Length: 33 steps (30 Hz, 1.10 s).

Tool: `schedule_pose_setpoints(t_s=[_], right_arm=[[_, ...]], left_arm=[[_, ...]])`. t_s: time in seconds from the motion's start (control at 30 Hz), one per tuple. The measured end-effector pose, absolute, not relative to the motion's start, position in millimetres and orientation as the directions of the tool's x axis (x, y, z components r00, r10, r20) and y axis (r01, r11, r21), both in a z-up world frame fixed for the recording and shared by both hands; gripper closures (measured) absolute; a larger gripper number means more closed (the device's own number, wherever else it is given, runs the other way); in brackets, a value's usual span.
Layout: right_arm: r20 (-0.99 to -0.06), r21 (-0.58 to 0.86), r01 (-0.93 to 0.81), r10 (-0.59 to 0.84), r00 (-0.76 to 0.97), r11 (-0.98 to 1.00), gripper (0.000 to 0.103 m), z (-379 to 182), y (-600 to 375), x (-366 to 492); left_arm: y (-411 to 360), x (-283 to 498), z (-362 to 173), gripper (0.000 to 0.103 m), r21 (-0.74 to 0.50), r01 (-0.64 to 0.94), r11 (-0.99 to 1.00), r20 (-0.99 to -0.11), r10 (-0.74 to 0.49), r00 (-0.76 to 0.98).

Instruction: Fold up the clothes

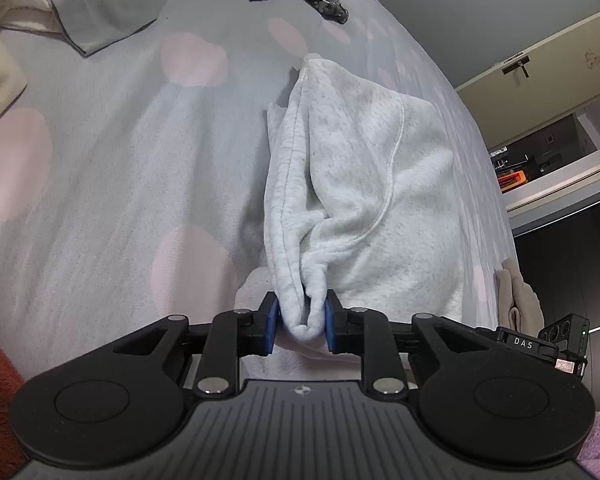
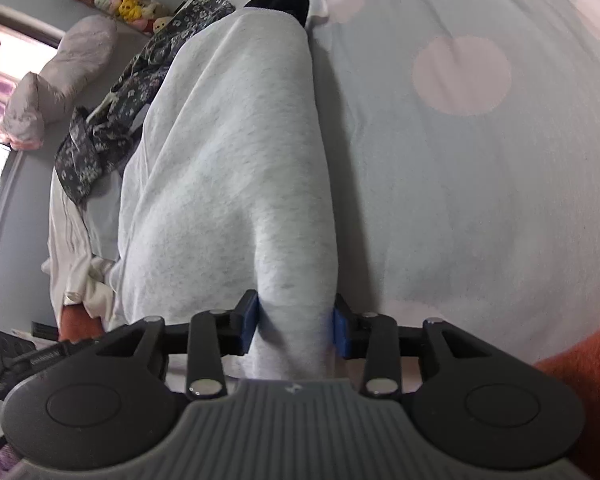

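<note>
While both my grippers tilt down over the bed, my left gripper (image 1: 301,322) pinches a bunched fold of the pale grey sweatshirt (image 1: 360,184) and my right gripper (image 2: 296,326) clamps a thicker fold, the garment stretching ahead across the pink-dotted bedsheet (image 1: 120,152).

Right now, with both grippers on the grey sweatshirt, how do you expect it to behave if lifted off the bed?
The sweatshirt probably sags: it already creases and bunches at the left gripper. Its thick fleece looks fairly heavy for cloth, so the right gripper may lose its bulky fold. It seems unlikely to slide.
</note>
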State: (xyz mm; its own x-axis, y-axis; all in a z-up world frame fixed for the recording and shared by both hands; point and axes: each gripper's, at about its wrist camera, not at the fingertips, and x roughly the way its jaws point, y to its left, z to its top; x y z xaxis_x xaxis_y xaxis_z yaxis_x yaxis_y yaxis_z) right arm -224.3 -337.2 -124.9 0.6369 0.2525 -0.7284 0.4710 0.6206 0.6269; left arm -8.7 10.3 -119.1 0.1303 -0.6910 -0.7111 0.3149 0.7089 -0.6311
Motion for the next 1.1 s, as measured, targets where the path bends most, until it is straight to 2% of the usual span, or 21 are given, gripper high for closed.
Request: schedule_pose_setpoints(t_s=[0.17, 0.4, 0.43, 0.5, 0.53, 0.67, 0.73, 0.93, 1.1], right_arm=[[-0.711, 0.633, 0.461, 0.232, 0.664, 0.621, 0.056, -120, -336, -232], [-0.679, 0.646, 0.452, 0.192, 0.709, 0.616, 0.041, -113, -336, -242], [-0.682, 0.633, 0.464, 0.164, 0.712, 0.619, 0.040, -109, -336, -240], [-0.709, 0.589, 0.496, 0.113, 0.696, 0.638, 0.031, -101, -338, -239], [-0.716, 0.570, 0.504, 0.091, 0.692, 0.649, 0.031, -96, -337, -238], [-0.699, 0.518, 0.503, 0.003, 0.715, 0.692, 0.028, -79, -338, -240], [-0.675, 0.487, 0.503, -0.058, 0.735, 0.714, 0.015, -72, -337, -239], [-0.600, 0.272, 0.501, -0.262, 0.756, 0.822, 0.004, -51, -324, -229], [-0.575, 0.150, 0.453, -0.295, 0.763, 0.879, 0.002, -43, -319, -218]], left_arm=[[20, -9, -113, 0.077, -0.656, 0.282, 0.700, -0.694, -0.707, 0.137], [28, -9, -76, 0.076, -0.606, 0.352, 0.713, -0.686, -0.693, 0.221], [31, -8, -70, 0.073, -0.607, 0.361, 0.708, -0.675, -0.699, 0.236], [33, -6, -60, 0.061, -0.594, 0.379, 0.709, -0.660, -0.700, 0.275], [34, -5, -55, 0.053, -0.588, 0.387, 0.710, -0.652, -0.699, 0.294], [31, -2, -47, 0.053, -0.545, 0.418, 0.727, -0.643, -0.682, 0.348], [30, -1, -47, 0.053, -0.547, 0.422, 0.723, -0.632, -0.687, 0.358], [15, 4, -47, 0.050, -0.443, 0.453, 0.774, -0.665, -0.622, 0.412], [6, 11, -49, 0.042, -0.421, 0.463, 0.780, -0.647, -0.616, 0.449]])
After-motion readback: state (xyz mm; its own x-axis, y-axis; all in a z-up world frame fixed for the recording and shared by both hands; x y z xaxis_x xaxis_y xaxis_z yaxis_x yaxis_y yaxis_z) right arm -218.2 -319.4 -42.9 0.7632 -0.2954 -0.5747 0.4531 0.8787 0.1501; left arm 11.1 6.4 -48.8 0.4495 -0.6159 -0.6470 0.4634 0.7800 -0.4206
